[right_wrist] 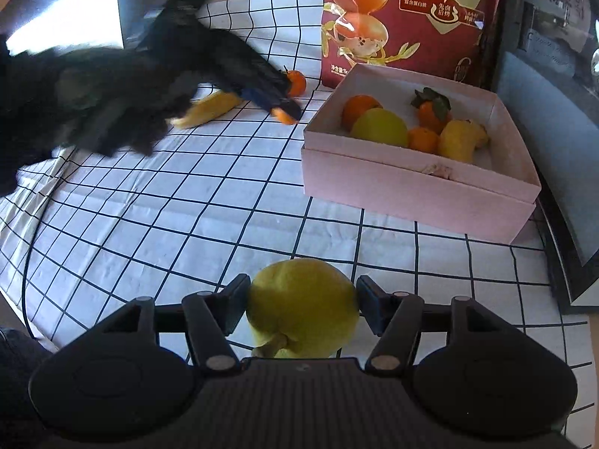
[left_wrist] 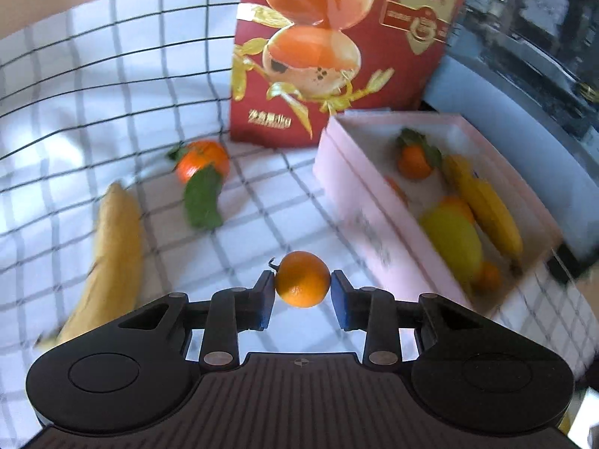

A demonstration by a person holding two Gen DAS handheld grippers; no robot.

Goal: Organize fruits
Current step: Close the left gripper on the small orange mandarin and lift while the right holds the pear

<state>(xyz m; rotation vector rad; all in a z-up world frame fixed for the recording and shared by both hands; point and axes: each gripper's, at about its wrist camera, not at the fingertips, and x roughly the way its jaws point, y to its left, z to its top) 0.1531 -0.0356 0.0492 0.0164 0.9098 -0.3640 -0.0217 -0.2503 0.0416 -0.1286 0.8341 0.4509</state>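
My left gripper [left_wrist: 302, 292] is shut on a small orange [left_wrist: 302, 278] and holds it above the checked cloth, left of the pink box [left_wrist: 359, 202]. In the right wrist view the left gripper [right_wrist: 284, 106] shows blurred with the orange [right_wrist: 285, 116] near the box's left side. My right gripper [right_wrist: 303, 308] is shut on a yellow-green pear [right_wrist: 303, 307] in front of the pink box [right_wrist: 411, 191]. The box holds oranges, a yellow-green fruit [right_wrist: 380, 127] and bananas [left_wrist: 486, 205]. A banana [left_wrist: 112, 258] and a leafy orange [left_wrist: 202, 159] lie on the cloth.
A tall red carton [left_wrist: 337, 48] stands behind the box; it also shows in the right wrist view [right_wrist: 411, 18]. A dark appliance [left_wrist: 531, 37] stands on the right. The checked cloth [right_wrist: 168, 205] covers the table. A gloved arm [right_wrist: 93, 93] reaches in from the left.
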